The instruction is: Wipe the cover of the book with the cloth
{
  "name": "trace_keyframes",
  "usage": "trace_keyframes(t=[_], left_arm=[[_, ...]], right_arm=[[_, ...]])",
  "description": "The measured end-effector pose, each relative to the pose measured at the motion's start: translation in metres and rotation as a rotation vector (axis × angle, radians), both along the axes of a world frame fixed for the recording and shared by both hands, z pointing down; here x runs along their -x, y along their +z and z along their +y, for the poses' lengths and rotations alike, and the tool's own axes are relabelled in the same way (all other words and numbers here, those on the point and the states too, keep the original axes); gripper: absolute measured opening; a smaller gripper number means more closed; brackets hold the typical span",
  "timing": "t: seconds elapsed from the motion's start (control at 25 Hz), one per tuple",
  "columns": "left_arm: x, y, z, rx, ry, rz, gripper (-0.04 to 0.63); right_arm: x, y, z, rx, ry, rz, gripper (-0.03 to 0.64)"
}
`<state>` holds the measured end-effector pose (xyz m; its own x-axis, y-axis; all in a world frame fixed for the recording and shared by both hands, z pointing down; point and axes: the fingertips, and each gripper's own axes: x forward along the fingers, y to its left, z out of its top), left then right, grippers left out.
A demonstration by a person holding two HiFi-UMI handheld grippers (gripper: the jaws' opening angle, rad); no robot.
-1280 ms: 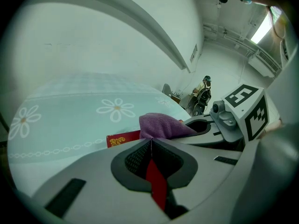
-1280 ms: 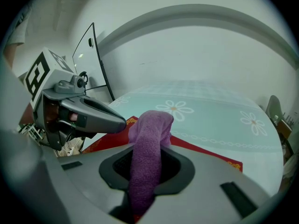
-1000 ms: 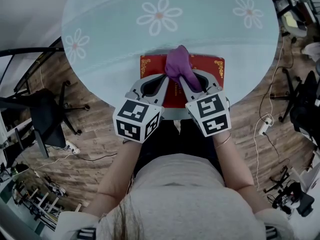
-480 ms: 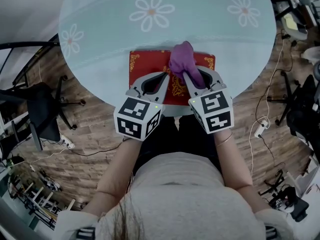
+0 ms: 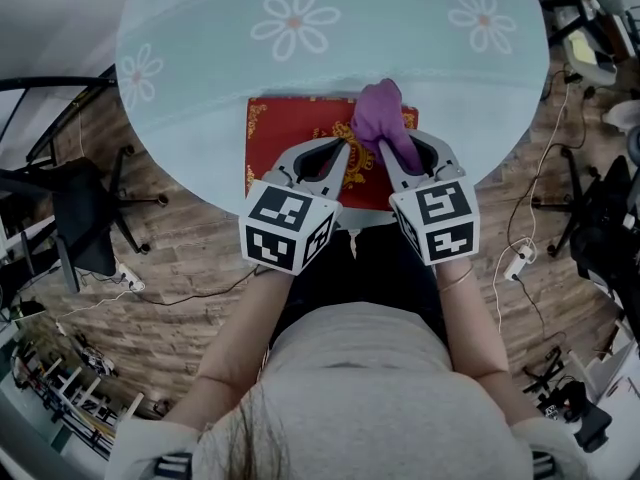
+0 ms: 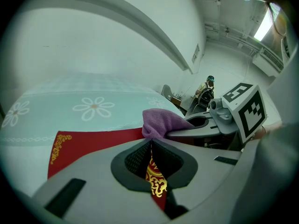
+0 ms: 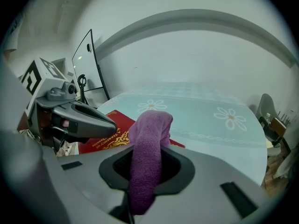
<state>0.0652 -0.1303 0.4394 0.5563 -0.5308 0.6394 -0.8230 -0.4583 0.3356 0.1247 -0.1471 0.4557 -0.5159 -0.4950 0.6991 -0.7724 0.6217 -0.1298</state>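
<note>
A red book (image 5: 300, 128) with gold ornaments lies near the front edge of the round table (image 5: 200, 68). My right gripper (image 5: 388, 150) is shut on a purple cloth (image 5: 380, 116), which rests on the right part of the cover. In the right gripper view the cloth (image 7: 148, 139) stands up between the jaws, with the book (image 7: 105, 136) below it. My left gripper (image 5: 343, 149) is shut and sits over the middle of the cover, beside the cloth. In the left gripper view the red cover (image 6: 93, 141) shows past the left gripper (image 6: 150, 142), and the cloth (image 6: 161, 122) lies just beyond.
The table wears a pale blue cloth with white daisies (image 5: 293, 23). A black office chair (image 5: 85, 223) stands at the left on the wooden floor. Cables and a power strip (image 5: 520, 258) lie at the right. The book's near side lies close to the table's rim.
My right gripper has carried the cloth to the right across the cover, from about its middle to its right part. The left gripper has shifted a little right too.
</note>
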Motion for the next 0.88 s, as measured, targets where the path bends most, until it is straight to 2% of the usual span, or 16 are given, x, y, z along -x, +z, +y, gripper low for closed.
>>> trace_keyframes(t=[0.88], left_arm=[[-0.036,-0.003,0.008,-0.018,-0.033,0.003,0.020]], right_arm=[[-0.041,-0.003,-0.001,-0.035,0.050,-0.045,0.081]])
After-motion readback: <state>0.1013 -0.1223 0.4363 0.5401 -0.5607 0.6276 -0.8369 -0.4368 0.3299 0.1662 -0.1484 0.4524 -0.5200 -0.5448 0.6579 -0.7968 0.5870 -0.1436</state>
